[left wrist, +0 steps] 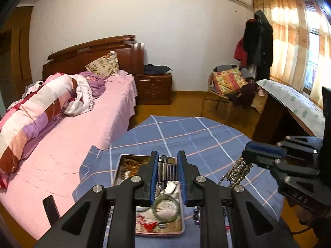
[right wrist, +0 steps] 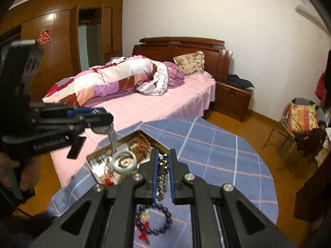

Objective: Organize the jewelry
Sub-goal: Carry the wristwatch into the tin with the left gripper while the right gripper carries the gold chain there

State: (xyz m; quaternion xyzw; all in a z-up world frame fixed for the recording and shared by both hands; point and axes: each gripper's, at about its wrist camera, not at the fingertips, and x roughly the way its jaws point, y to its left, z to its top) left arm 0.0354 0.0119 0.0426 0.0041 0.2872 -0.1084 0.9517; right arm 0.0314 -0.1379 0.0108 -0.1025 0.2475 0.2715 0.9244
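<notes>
Left jaws: nearly closed on a metal watch; the left gripper pinches the case so the band hangs free, lifted above the tin.
Right jaws: narrowed around a silver bead chain; the right gripper grips it mid-length, so strands dangle on both sides, clear of the cloth.
Watch from the other side: the right view shows its band hanging straight down over the tin's near corner, not touching the contents.
Tin contents: a pale jade bangle, orange beads at the far end, red trinkets nearer; everything is loosely heaped.
Outside the tin: a purple bead bracelet with a red tassel lies on the cloth, just below the right gripper.
Judgement: both pieces seem lifted out to be sorted; hanging them keeps strands from tangling.
Surroundings: a pink bed beside the table, with a phone near its edge.
</notes>
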